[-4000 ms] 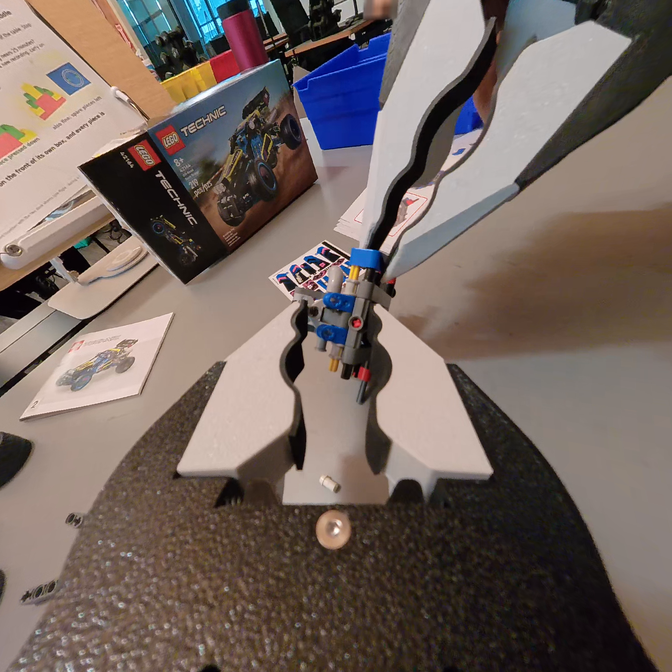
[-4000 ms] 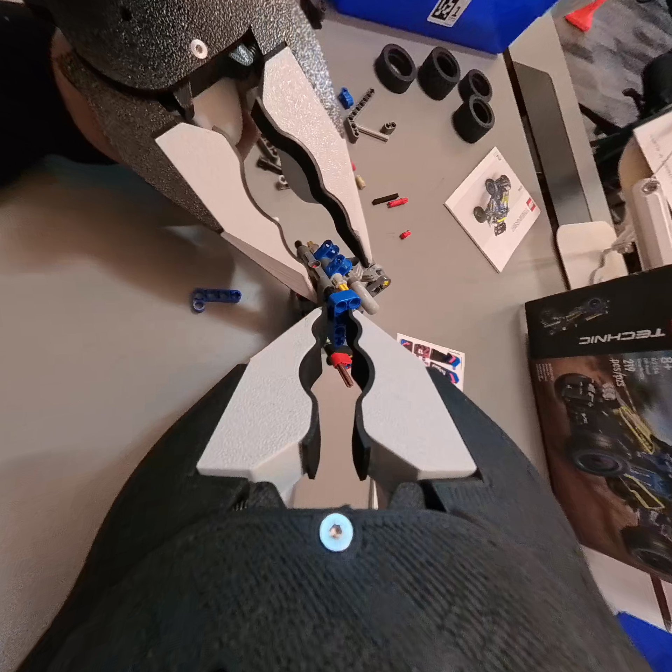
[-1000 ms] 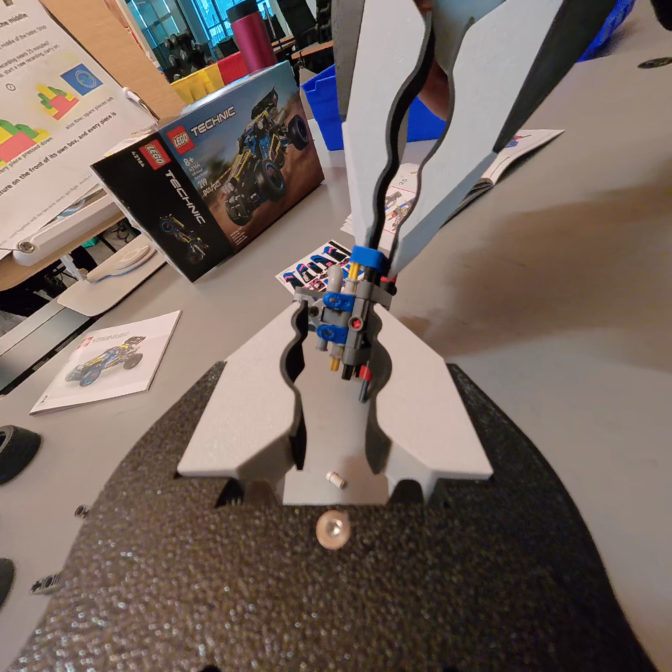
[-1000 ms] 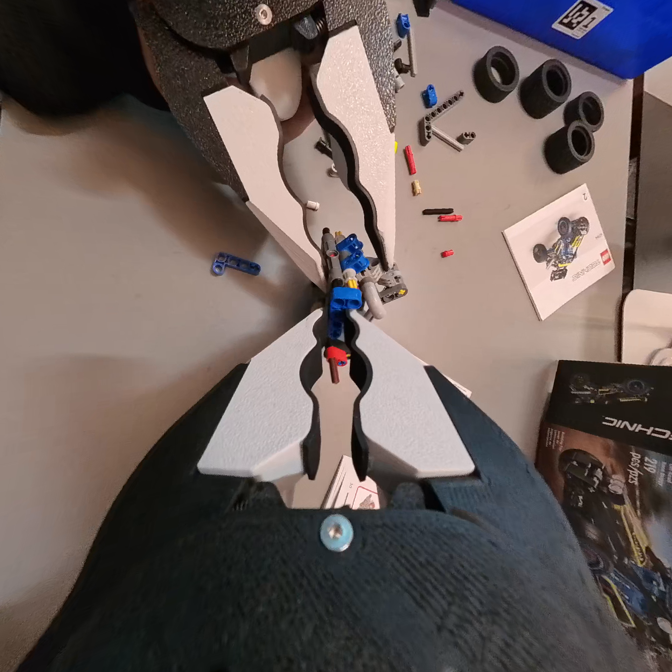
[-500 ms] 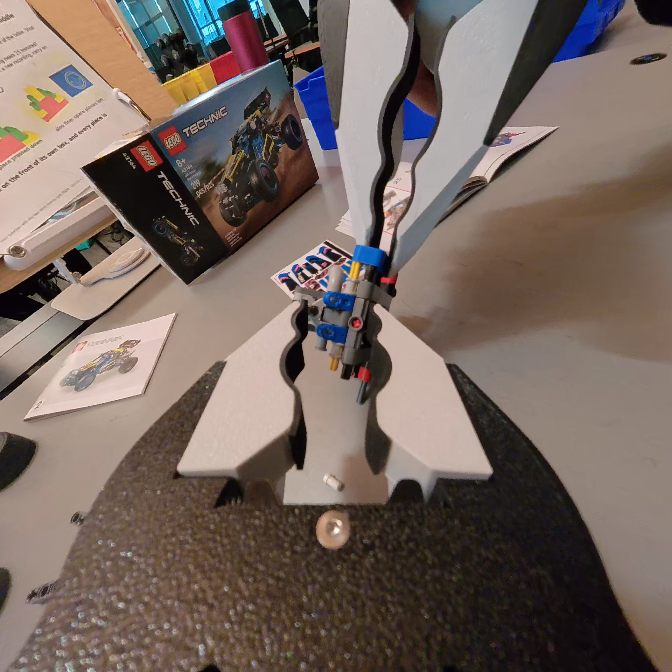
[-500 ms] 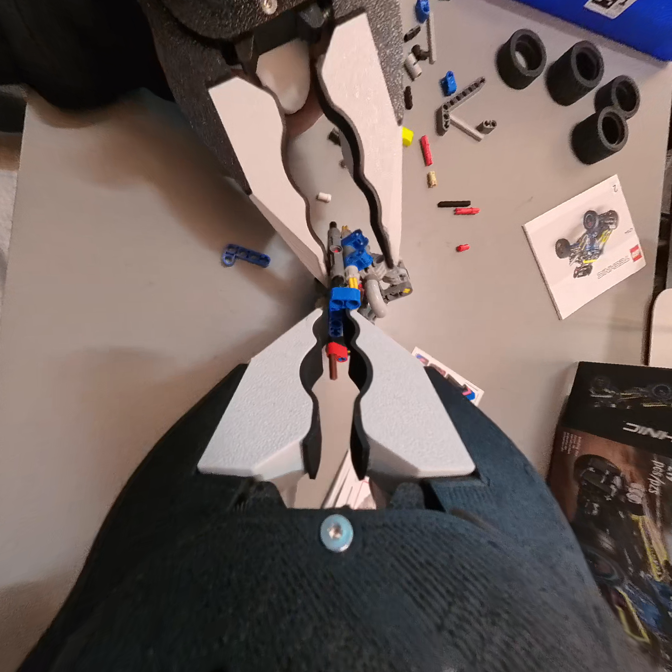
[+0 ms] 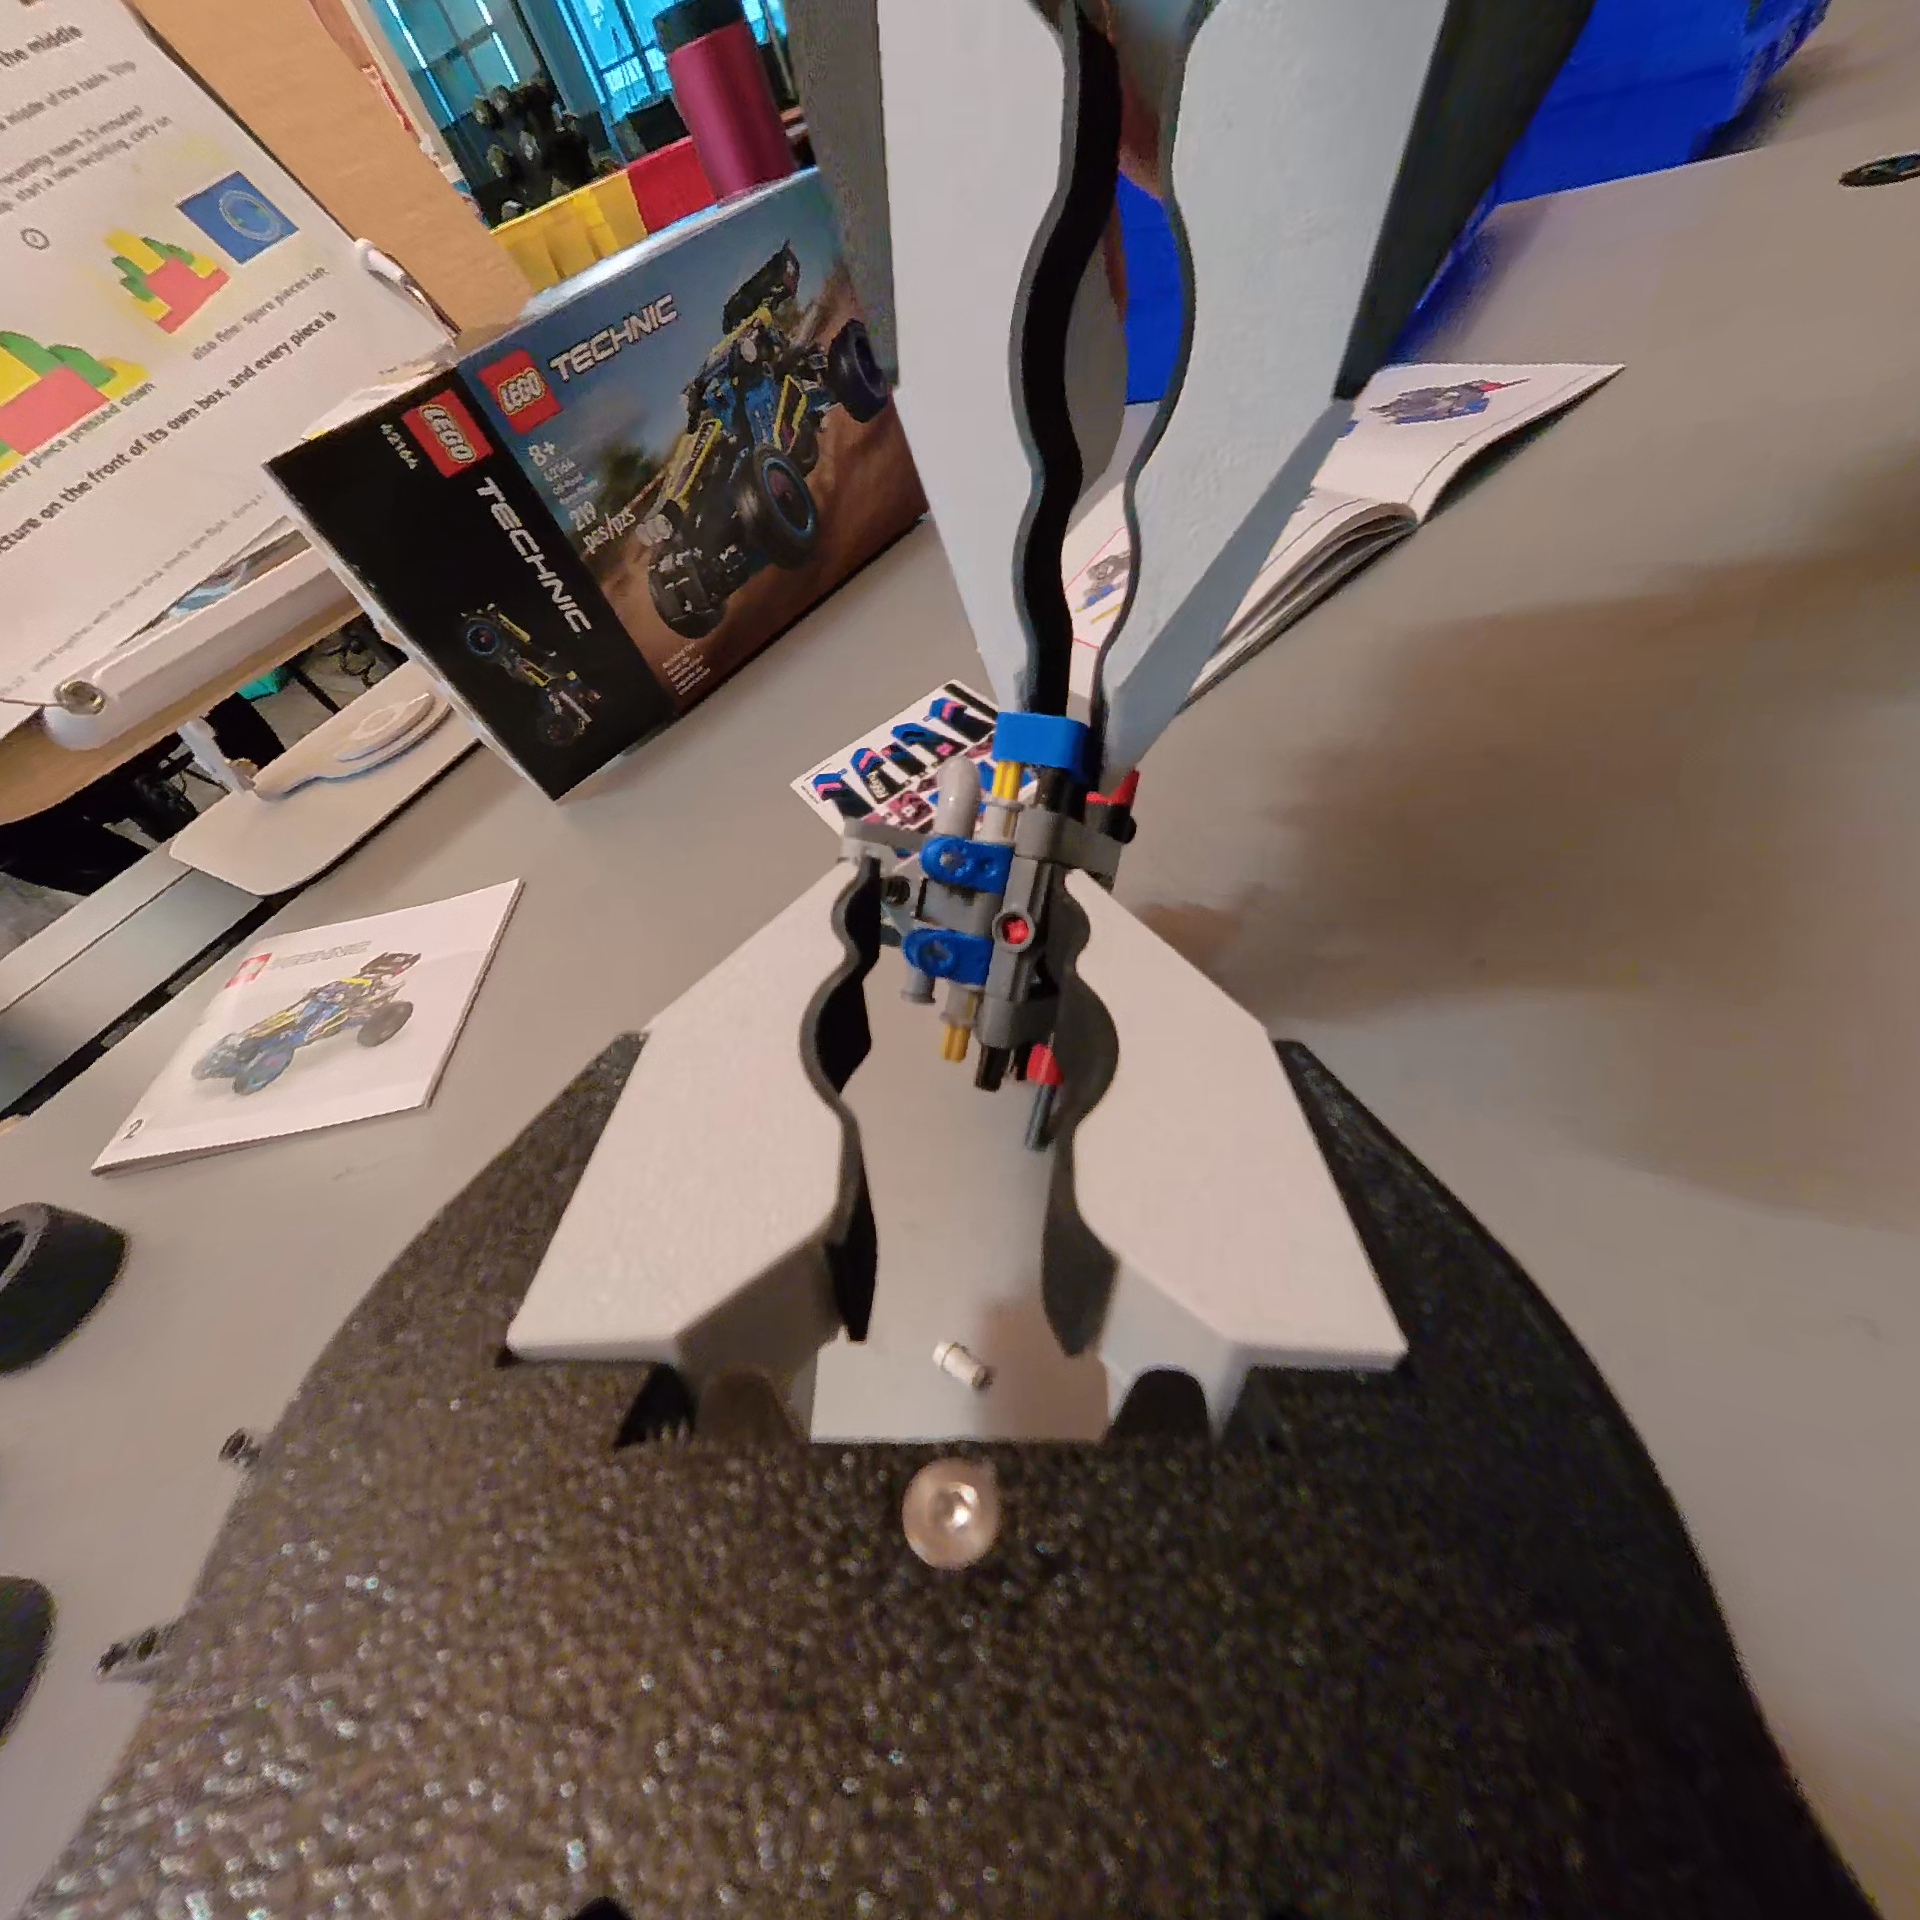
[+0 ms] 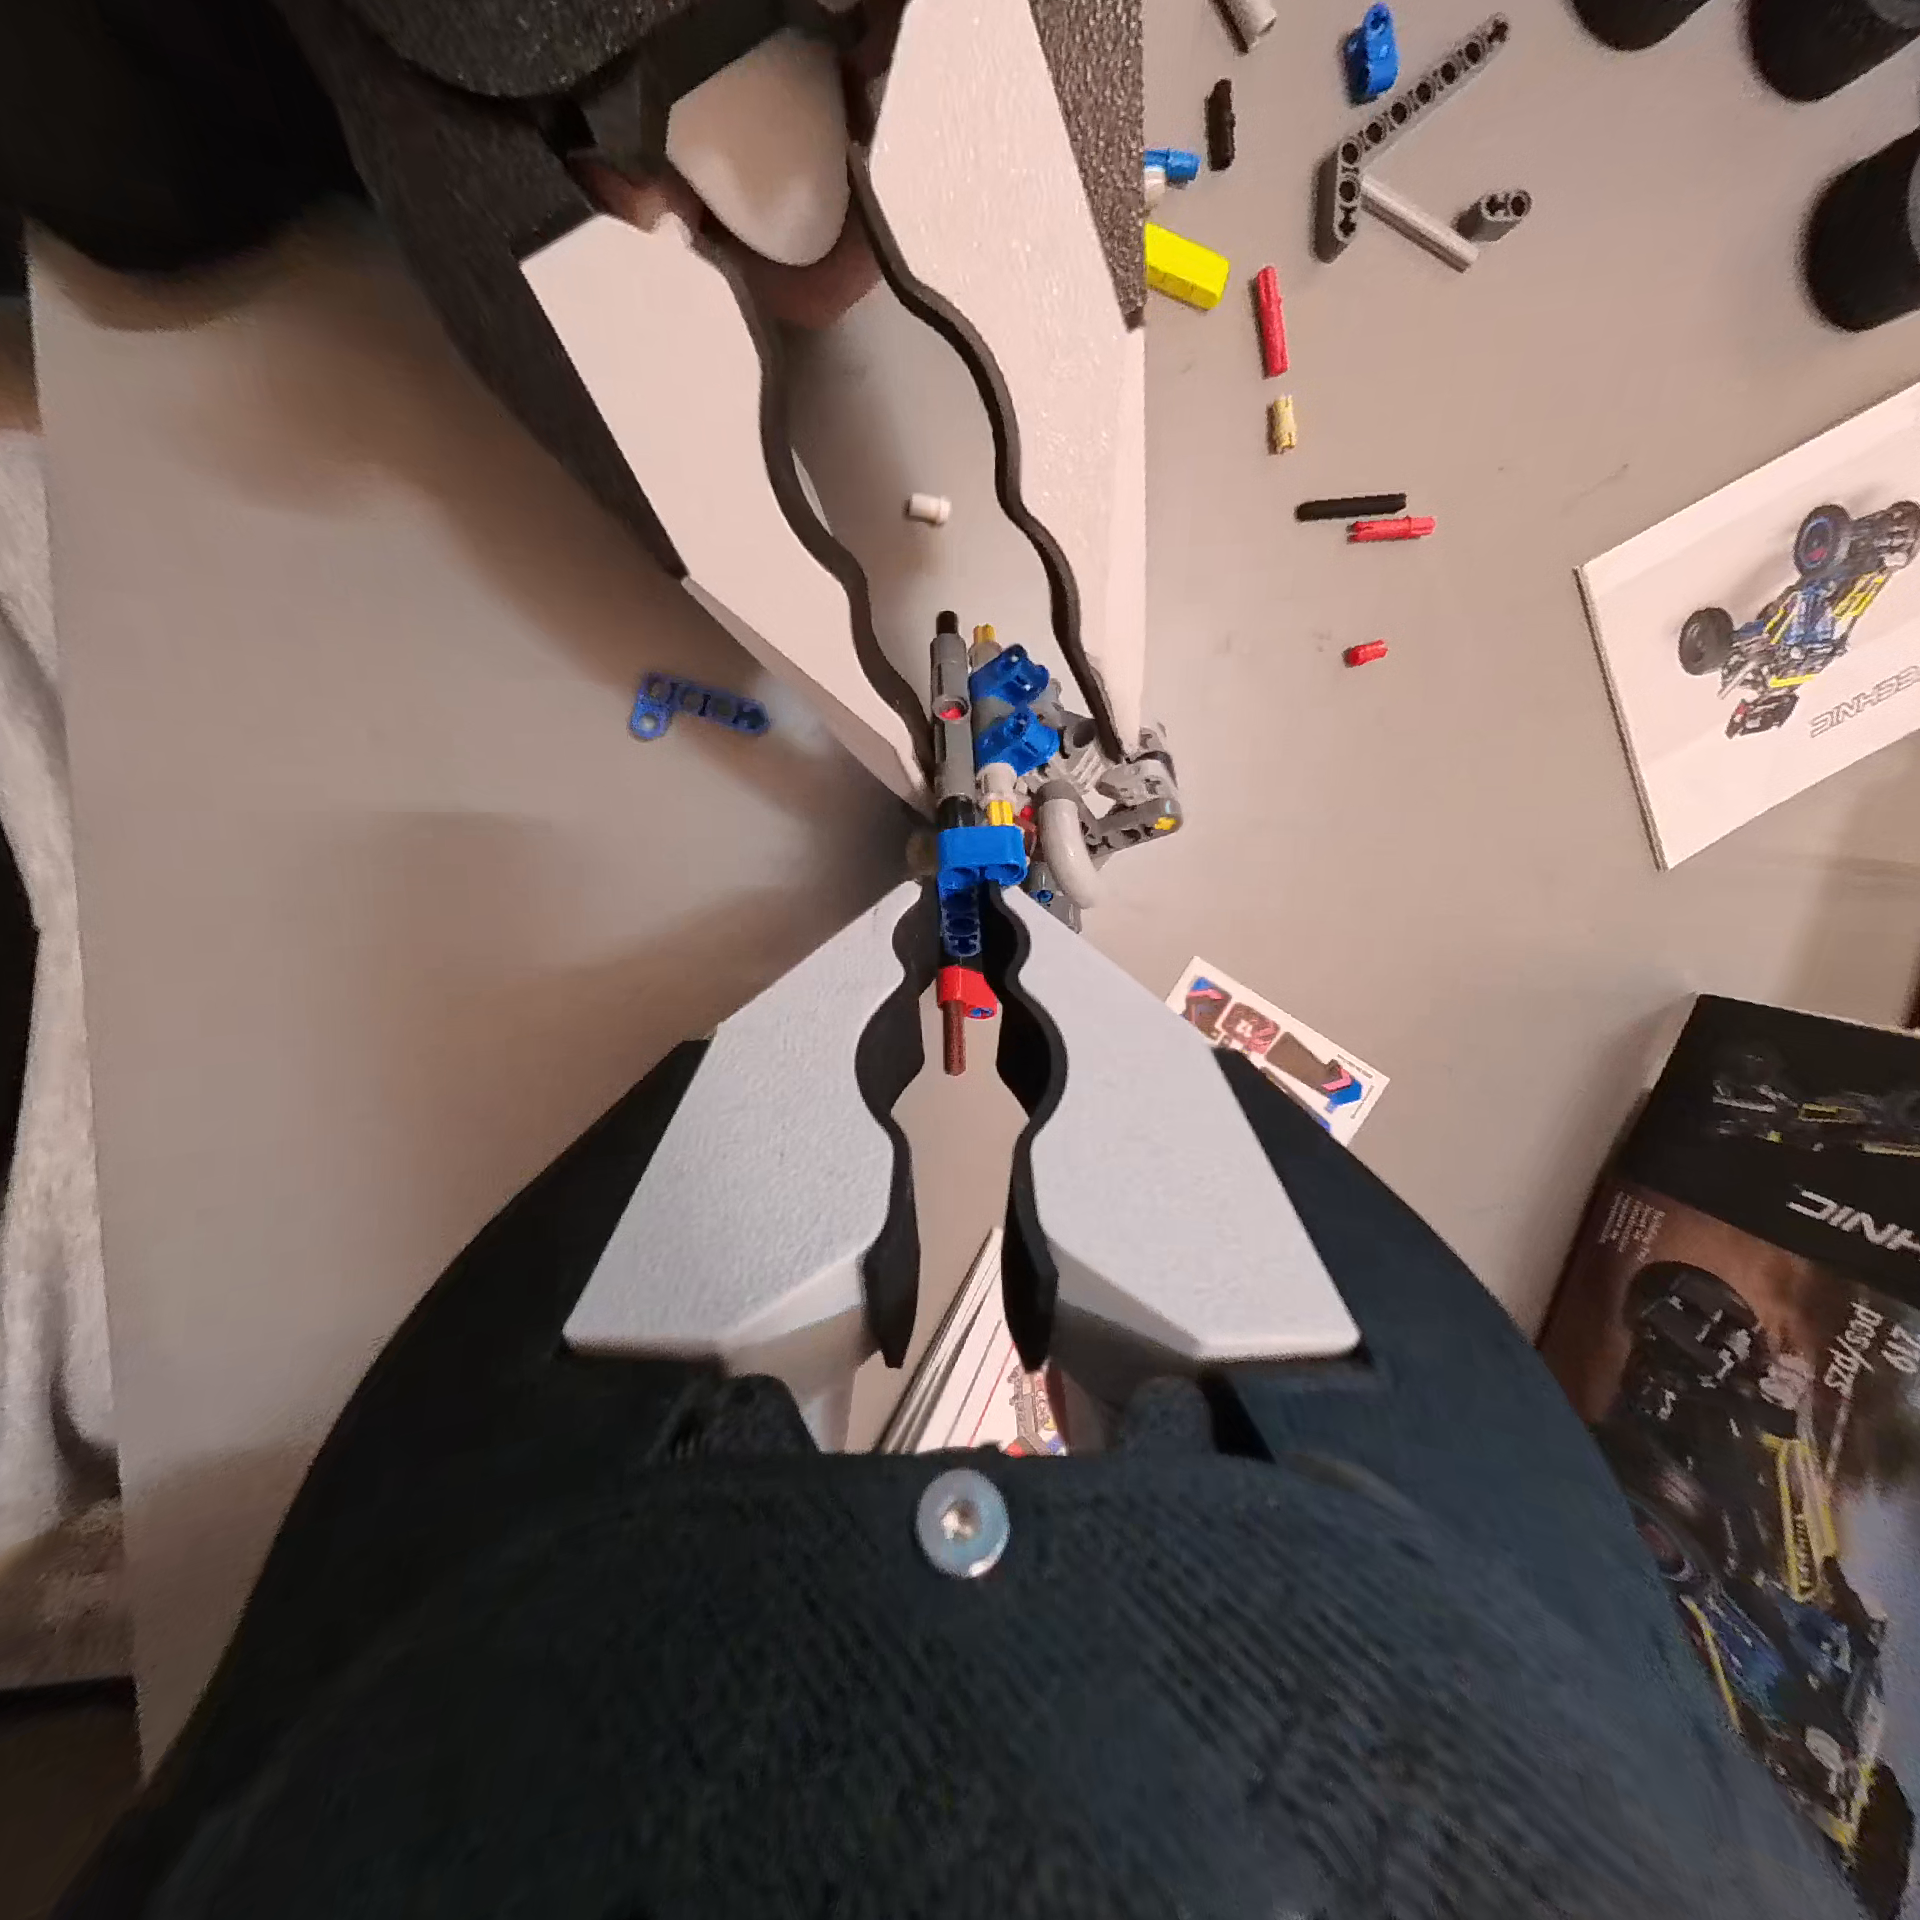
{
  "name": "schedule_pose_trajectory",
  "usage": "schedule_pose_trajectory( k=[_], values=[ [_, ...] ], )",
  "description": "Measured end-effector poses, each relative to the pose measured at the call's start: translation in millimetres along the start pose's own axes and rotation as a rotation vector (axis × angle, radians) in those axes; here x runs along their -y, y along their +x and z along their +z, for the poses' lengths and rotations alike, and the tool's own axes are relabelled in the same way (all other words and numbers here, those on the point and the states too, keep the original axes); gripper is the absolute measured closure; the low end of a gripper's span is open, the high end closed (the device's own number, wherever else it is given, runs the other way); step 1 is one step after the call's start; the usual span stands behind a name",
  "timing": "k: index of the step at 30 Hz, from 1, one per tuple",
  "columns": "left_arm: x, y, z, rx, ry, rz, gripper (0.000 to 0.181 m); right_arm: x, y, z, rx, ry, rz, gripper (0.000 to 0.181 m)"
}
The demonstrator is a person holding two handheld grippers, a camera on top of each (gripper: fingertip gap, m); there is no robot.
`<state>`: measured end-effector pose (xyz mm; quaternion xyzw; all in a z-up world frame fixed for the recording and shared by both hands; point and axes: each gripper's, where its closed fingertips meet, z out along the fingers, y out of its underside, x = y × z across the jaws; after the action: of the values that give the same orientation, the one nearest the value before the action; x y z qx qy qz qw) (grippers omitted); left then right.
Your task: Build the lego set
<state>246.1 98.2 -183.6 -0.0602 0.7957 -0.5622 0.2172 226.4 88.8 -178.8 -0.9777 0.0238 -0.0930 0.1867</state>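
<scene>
A small Lego assembly (image 7: 977, 914) of grey, blue, yellow and red parts is held above the grey table between both grippers. My left gripper (image 7: 971, 894) is shut on its grey and blue body. My right gripper (image 8: 961, 899) is shut on the blue beam (image 8: 971, 914) at the assembly's end, with a red bush and a brown axle (image 8: 956, 1039) sticking back between its fingers. In the left wrist view the right gripper (image 7: 1070, 717) comes down from above. In the right wrist view the left gripper (image 8: 1018, 769) comes in from the top.
The Lego box (image 7: 623, 499), a small booklet (image 7: 312, 1029), a sticker sheet (image 7: 894, 769) and an open instruction book (image 7: 1403, 457) lie on the table. Loose parts lie beyond: a yellow piece (image 8: 1184, 265), a red axle (image 8: 1273, 322), a grey angled beam (image 8: 1382, 156), a blue liftarm (image 8: 696, 707) and tyres (image 8: 1870, 249). Less than 4 cm separates the two grippers' tips. From either gripper's tips it is about 15 centimeters to the yellow piece (image 8: 1184, 265).
Both grippers keep their hold on the assembly. The right gripper stands more upright in the left wrist view, and the loose parts look larger and lower in the right wrist view.
</scene>
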Motion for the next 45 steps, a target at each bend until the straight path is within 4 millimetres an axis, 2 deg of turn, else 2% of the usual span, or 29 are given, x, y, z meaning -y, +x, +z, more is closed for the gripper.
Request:
schedule_pose_trajectory(
  k=[7, 9, 12, 15, 22, 31, 40, 45],
  values=[
    [-1.3, -1.5, 0.2, 0.012, -0.008, 0.008, 0.152, -2.5, 3.0, 2.0, -0.173, -0.122, -0.047, 0.175],
    [-1.4, -2.0, 0.3, 0.012, -0.009, 0.007, 0.152, -2.4, 3.7, 2.3, -0.186, -0.104, -0.041, 0.175],
    [-1.4, -3.0, 0.7, 0.014, -0.009, -0.007, 0.152, -1.5, 4.6, 1.9, -0.129, -0.007, 0.014, 0.175],
    [-1.3, -3.9, 0.0, 0.007, -0.007, -0.027, 0.152, 1.0, 4.7, 1.1, -0.075, 0.065, -0.009, 0.175],
    [-1.6, -4.3, 0.7, -0.021, -0.011, -0.079, 0.152, 2.2, 3.3, 0.1, 0.142, 0.114, 0.039, 0.176],
    [-1.9, -3.2, 0.5, -0.041, -0.011, -0.090, 0.152, 2.5, 1.2, 0.5, 0.210, 0.158, -0.060, 0.177],
    [-1.9, -2.8, 1.0, -0.053, -0.011, -0.100, 0.152, 2.4, 0.5, 0.3, 0.262, 0.198, -0.043, 0.176],
    [-2.4, -3.5, 0.8, -0.052, -0.014, -0.110, 0.152, 3.9, 1.5, 1.4, 0.228, 0.187, -0.046, 0.176]
  ],
)
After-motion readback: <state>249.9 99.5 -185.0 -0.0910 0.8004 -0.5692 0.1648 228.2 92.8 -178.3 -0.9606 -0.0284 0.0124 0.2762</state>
